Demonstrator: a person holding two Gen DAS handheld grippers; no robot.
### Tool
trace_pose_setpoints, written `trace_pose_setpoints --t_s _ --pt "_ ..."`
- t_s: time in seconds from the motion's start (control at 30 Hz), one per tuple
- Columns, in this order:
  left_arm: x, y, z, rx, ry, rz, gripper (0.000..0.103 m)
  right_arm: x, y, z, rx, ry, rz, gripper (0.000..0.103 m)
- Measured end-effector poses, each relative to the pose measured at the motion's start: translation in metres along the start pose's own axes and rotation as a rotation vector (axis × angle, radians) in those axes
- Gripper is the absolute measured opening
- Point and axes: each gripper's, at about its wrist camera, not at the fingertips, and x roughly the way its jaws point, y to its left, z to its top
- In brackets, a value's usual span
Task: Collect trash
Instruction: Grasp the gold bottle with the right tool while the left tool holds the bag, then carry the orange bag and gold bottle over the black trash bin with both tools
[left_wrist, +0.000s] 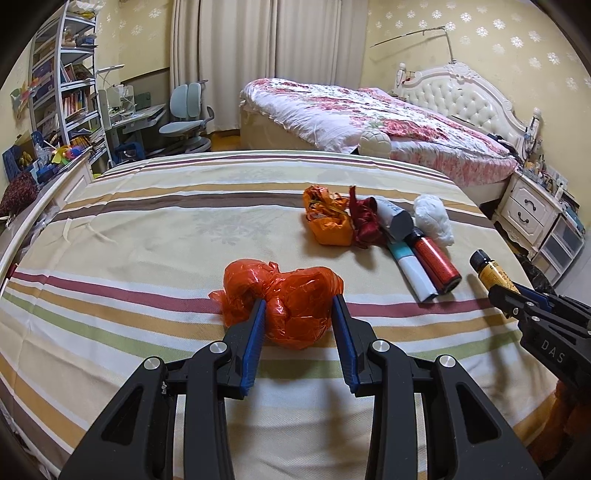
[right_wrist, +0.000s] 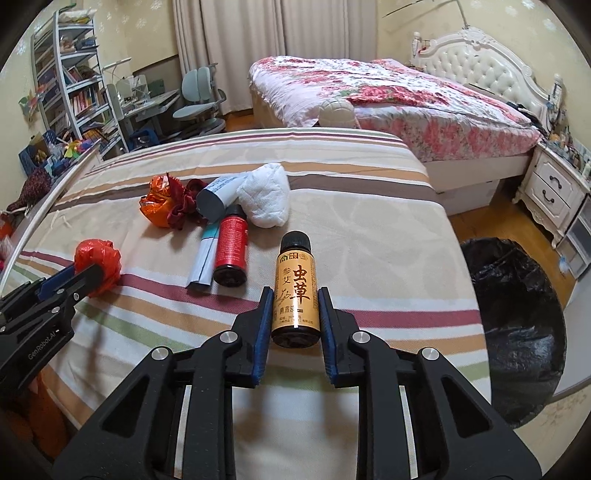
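My right gripper clamps the small amber-labelled glass bottle, my left gripper the crumpled orange plastic bag; next, carry both to the black-lined bin at three o'clock.

Crumpled orange bag on striped bed, yellow-labelled bottle clamped

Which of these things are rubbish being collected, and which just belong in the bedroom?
Rubbish job: orange bag in left gripper, yellow bottle in right gripper, red bottle, white wad, black bin.

Just there: flowered bed, desk chair, bookshelf.
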Motion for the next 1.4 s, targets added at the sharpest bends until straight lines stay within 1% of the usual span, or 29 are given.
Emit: trace_pose_setpoints --t_s 0.23,0.5,0.73,1.03,1.23,1.4 --pt "-0.011 -0.021 -0.001 0.034 -0.015 -0.039 0.036 -0.021 -0.029 -0.007 0.051 -0.036 -0.03 0.023" --pt "-0.019 -0.064 0.002 0.091 -0.026 -0.116 0.036 -0.042 -0.072 -0.017 0.118 -0.071 -0.098 0.023" --pt "-0.02 -0.12 0.007 0.178 -0.044 -0.197 0.036 -0.054 -0.116 -0.023 0.191 -0.097 -0.171 0.023" --pt "-0.01 -0.195 0.016 0.255 -0.058 -0.298 0.036 -0.064 -0.167 -0.027 0.272 -0.118 -0.257 0.023" --pt "-0.002 -0.24 0.016 0.315 -0.055 -0.338 0.036 -0.064 -0.193 -0.03 0.305 -0.119 -0.296 0.023" --pt "0.01 -0.262 0.015 0.344 -0.035 -0.351 0.036 -0.059 -0.208 -0.036 0.331 -0.108 -0.306 0.023"
